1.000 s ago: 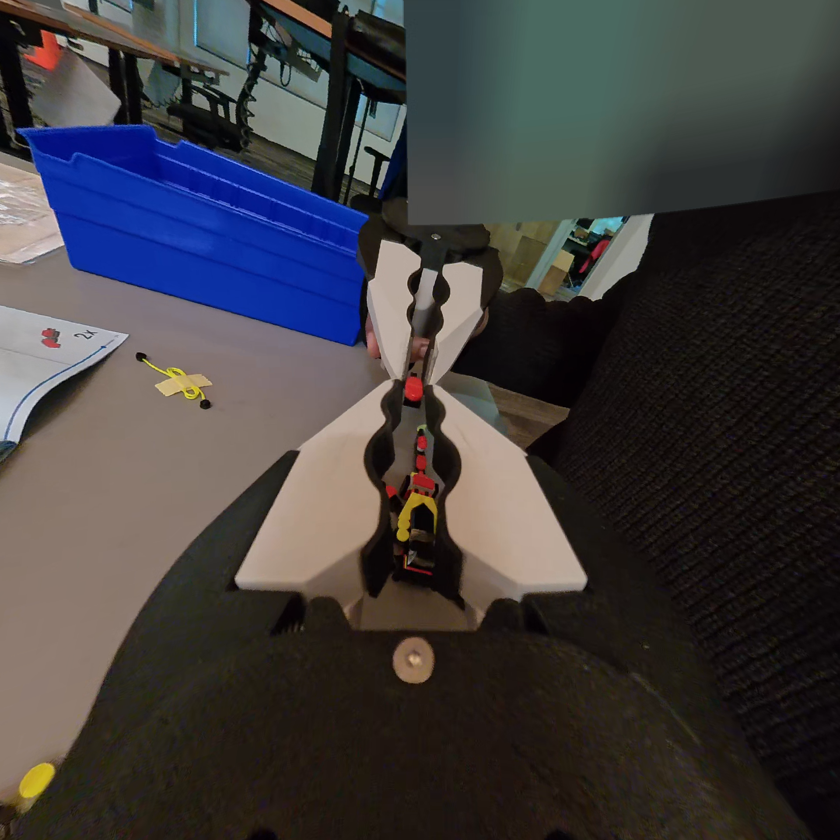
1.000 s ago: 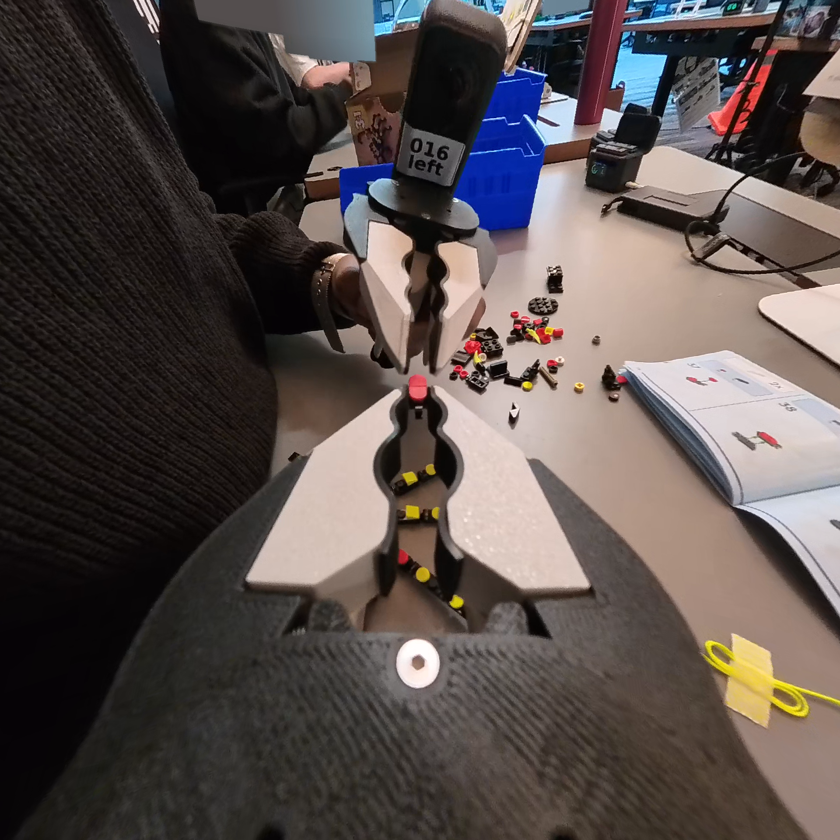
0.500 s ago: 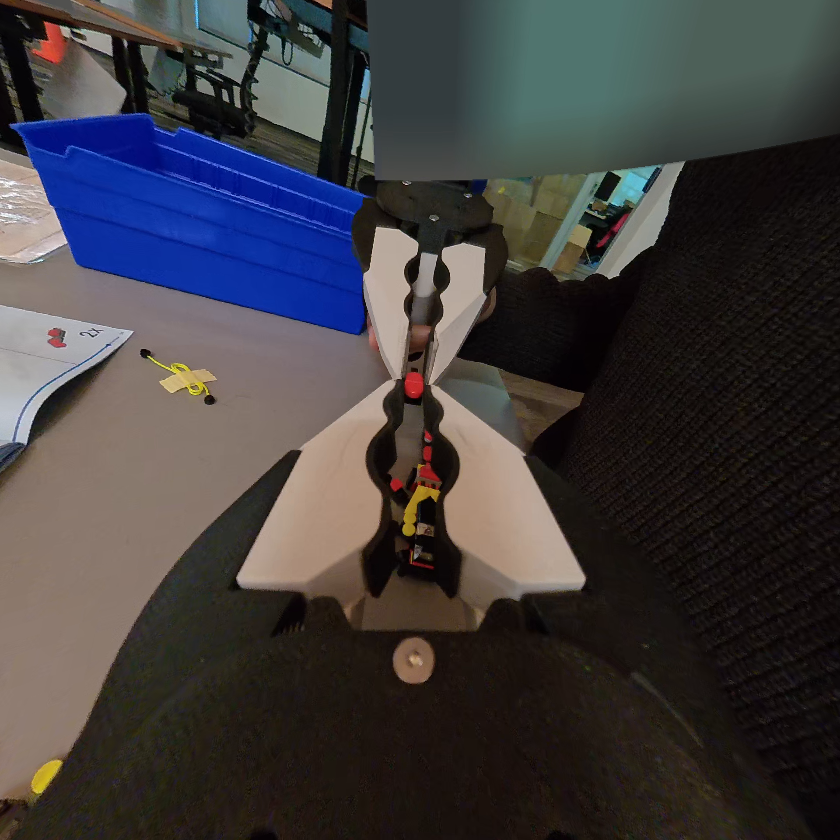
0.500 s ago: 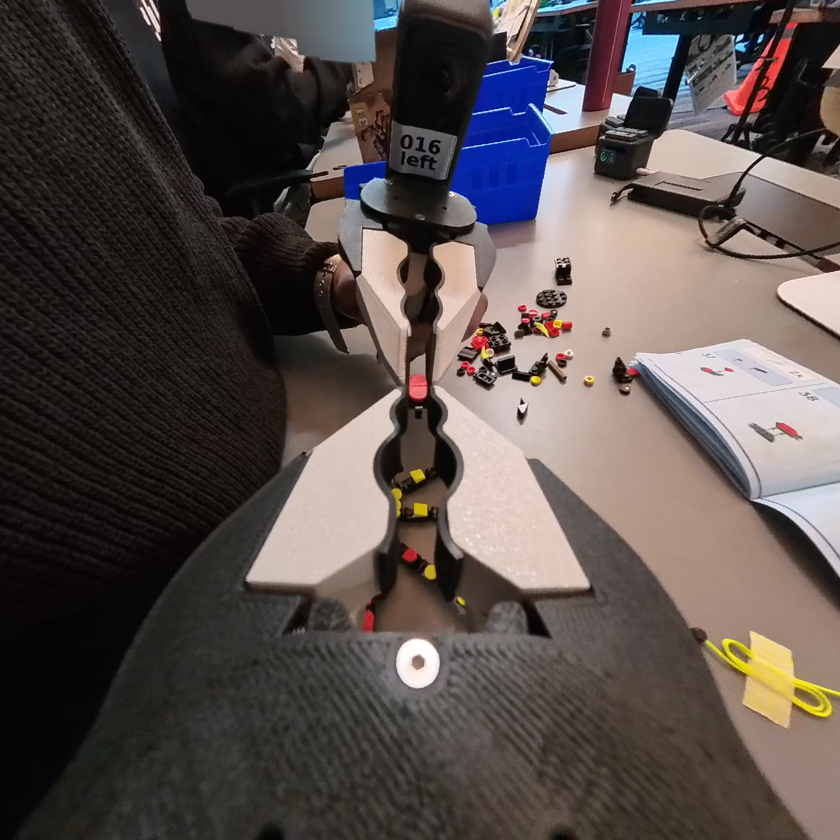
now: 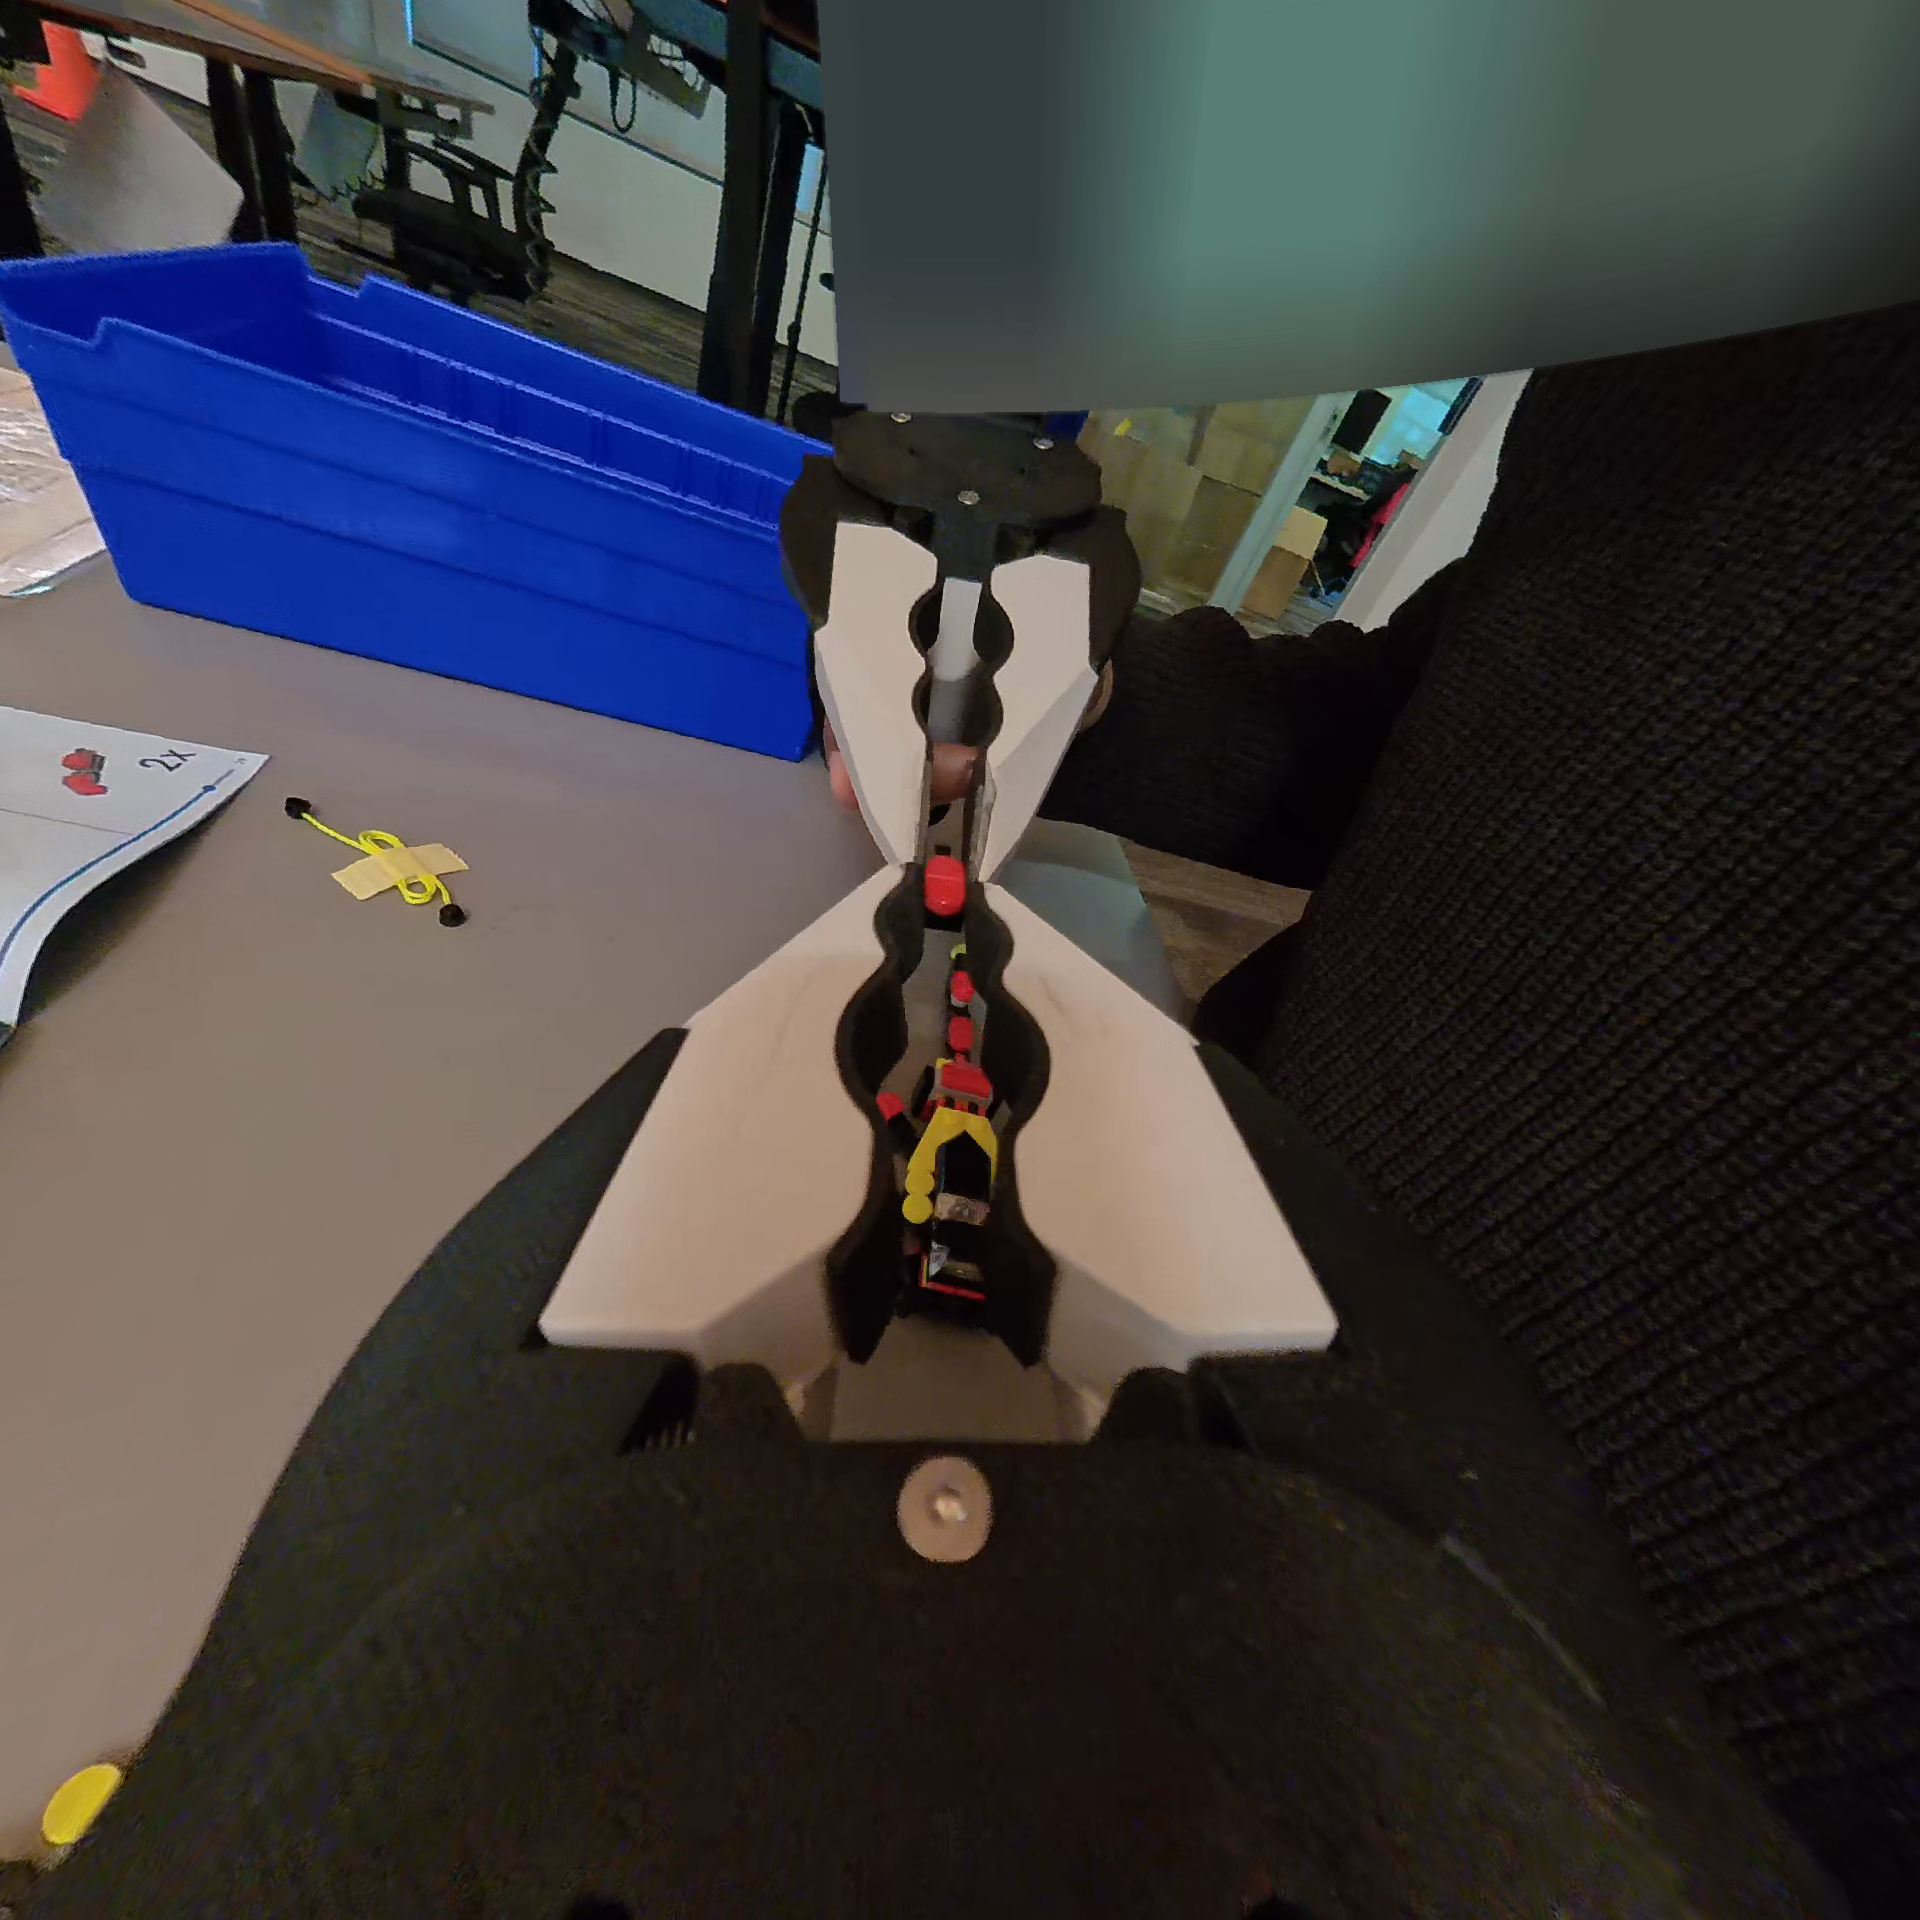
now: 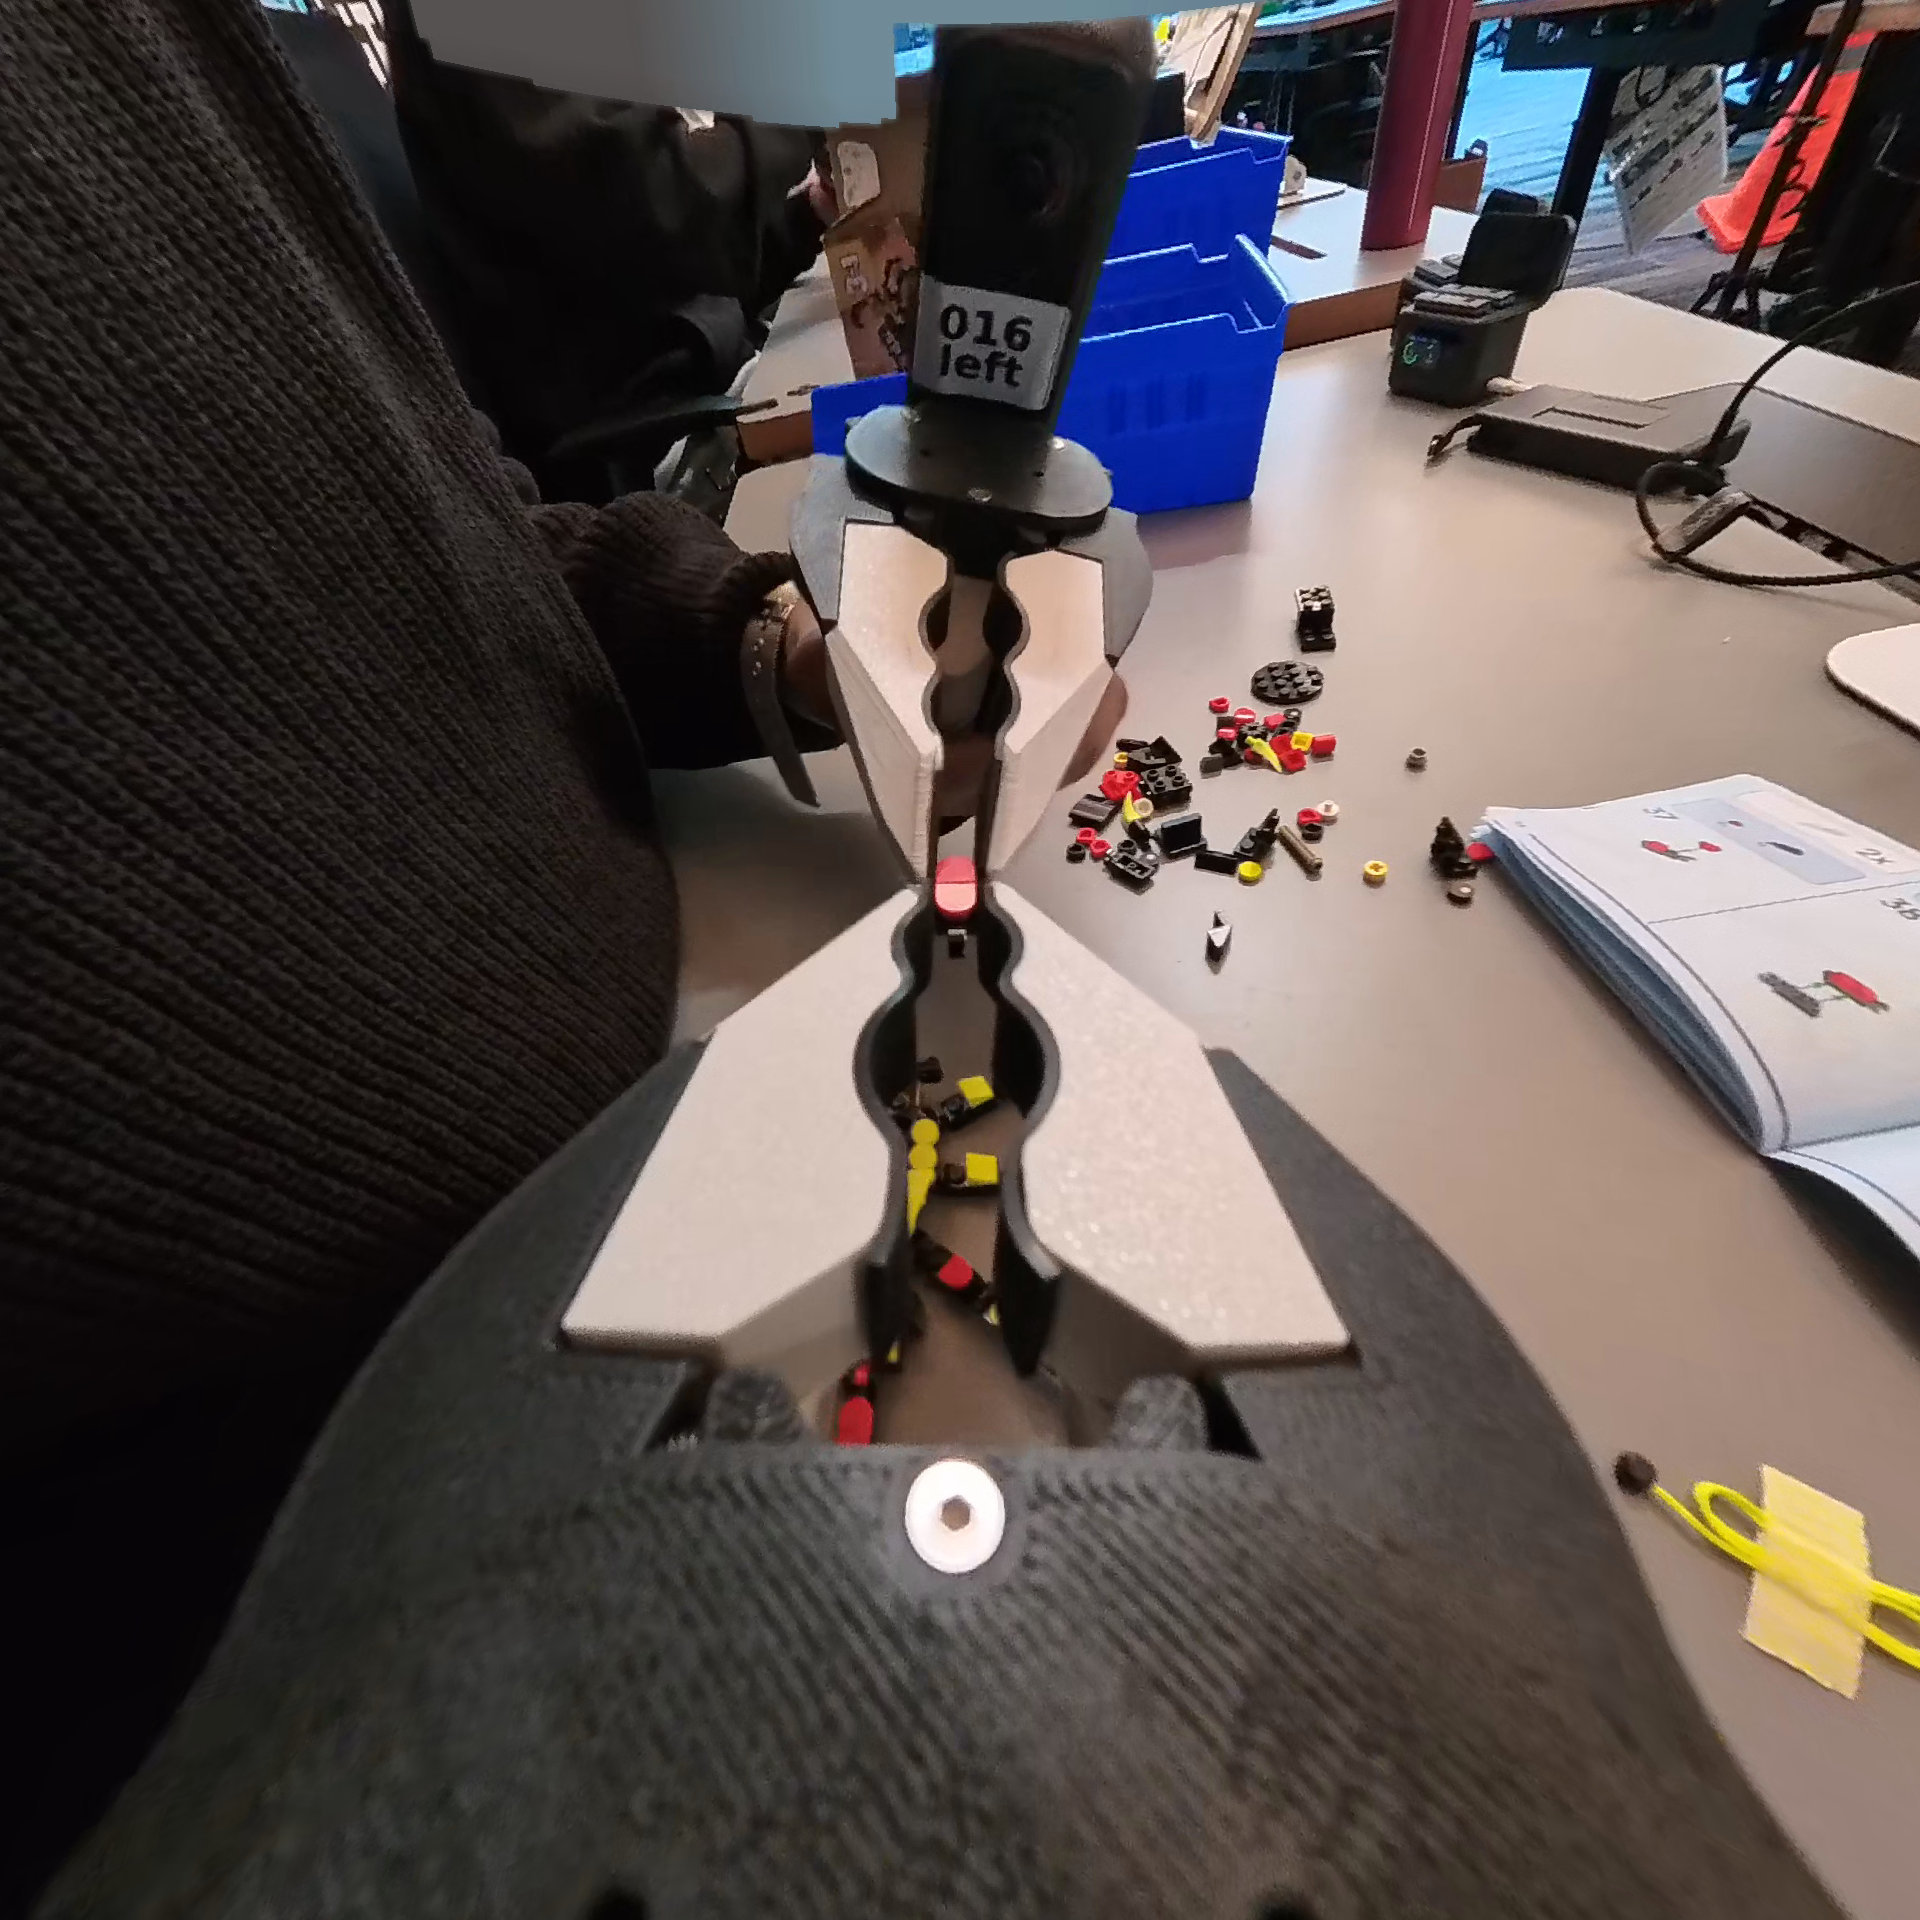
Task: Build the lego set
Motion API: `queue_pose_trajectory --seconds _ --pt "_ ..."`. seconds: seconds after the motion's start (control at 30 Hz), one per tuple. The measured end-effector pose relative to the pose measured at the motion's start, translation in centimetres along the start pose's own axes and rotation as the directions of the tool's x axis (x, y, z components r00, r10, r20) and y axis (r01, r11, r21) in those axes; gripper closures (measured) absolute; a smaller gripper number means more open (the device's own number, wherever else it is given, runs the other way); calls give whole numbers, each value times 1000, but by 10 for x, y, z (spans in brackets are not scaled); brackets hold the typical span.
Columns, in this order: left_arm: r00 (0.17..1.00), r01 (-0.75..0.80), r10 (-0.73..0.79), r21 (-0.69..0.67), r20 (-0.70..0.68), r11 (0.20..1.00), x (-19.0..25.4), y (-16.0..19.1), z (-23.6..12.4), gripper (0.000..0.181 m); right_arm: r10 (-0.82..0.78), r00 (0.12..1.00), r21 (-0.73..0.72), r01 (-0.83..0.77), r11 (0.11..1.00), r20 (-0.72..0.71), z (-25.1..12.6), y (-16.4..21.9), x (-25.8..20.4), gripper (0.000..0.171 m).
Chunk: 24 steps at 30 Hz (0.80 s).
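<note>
Build (image 5: 951,1174) partly done w/ loose bricks (image 6: 1205,800) left on surface; both grippers' fingers pinch red piece (image 6: 954,888) tip-to-tip.

Loose bricks (image 6: 1195,810) left of booklet (image 6: 1756,935).

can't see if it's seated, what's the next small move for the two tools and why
Probably push the right tool gently forward, staying in line: the red piece pinched at its tip meets the left tool tip to tip above the table. Whether the left tool grips anything is unclear.
</note>
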<state>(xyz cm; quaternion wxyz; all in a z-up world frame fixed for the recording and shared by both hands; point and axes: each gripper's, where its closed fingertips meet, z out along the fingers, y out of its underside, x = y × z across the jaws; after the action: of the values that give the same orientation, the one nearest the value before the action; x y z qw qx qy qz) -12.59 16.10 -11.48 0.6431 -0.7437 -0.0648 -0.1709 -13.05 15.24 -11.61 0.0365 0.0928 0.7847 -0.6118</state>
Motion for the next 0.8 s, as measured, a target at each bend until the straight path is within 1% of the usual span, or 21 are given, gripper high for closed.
queue_pose_trajectory --seconds 0.1,0.23,0.43,0.53,0.67,0.8 --pt "999 36 -36 -11 -37 999 3 -1 -1 176 1 1000 14 -1 1000 16 0 -2 -3 166" --pt "998 47 -48 -25 -47 999 4 1 0 176 2 1000 8 -2 1000 27 0 0 -4 166" --pt "993 81 -82 -12 -91 997 9 -1 -1 176 16 998 25 -18 1000 56 0 -2 -7 166" --pt "993 85 -85 -7 -83 996 7 -1 0 176 21 999 27 -22 999 46 -1 -2 -5 166" --pt "996 81 -80 37 -43 996 2 -6 0 176 23 1000 43 -24 999 18 -3 -5 0 166" --pt "996 87 -86 41 -36 995 -1 -6 -2 174 18 1000 38 -18 999 3 -4 -4 2 166"
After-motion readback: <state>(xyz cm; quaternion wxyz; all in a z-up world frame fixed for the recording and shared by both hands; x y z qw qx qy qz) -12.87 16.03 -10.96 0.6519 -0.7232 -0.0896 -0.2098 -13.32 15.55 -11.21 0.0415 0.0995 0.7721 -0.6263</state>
